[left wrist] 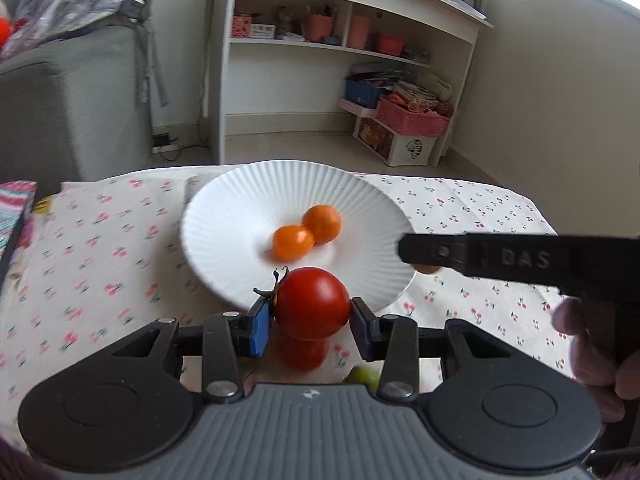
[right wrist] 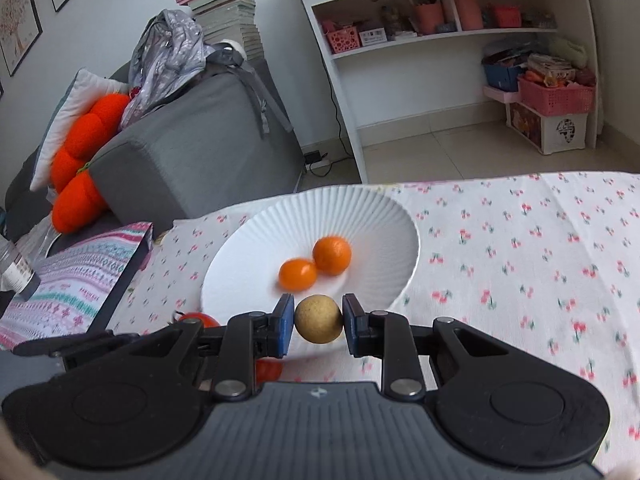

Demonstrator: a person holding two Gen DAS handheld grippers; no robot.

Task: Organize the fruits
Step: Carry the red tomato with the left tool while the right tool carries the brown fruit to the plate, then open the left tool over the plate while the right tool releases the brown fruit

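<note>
A: Left gripper (left wrist: pixel 311 320), status?

B: Blue-padded fingers (left wrist: pixel 260 330) pinching a round red tomato with a dark dried stem (left wrist: pixel 312 303). It hangs just short of the near rim of the white ribbed round plate (left wrist: pixel 224 208). A 2nd red shape sits directly under it; can't tell if that is another fruit or a reflection.

A: Right gripper (right wrist: pixel 319 320)?

B: Fingers (right wrist: pixel 285 324) clamped on a small round tan-yellow fruit (right wrist: pixel 319 319), over the plate's near edge (right wrist: pixel 240 248).

A: Plate contents?

B: 2 small orange citrus fruits, touching each other near the centre: the nearer one (left wrist: pixel 292 242), the farther one (left wrist: pixel 322 224). Bare ribbed surface all round them, widest at the left and far sides.

A: Edges?

B: Plate sits near the far edge of the worktop with white cherry-print cloth (right wrist: pixel 520 248). Cloth to the right of the plate is open. At the left worktop edge, a striped patterned box (right wrist: pixel 80 264), cut off by the frame.

A: Hard to read?

B: In the left wrist view the right gripper's black finger (left wrist: pixel 440 251) crosses the plate's right rim, hiding the fruit it holds except a tan sliver. A small green fruit (left wrist: pixel 366 376) shows partly behind the left gripper's linkage. Both views show motion blur.
</note>
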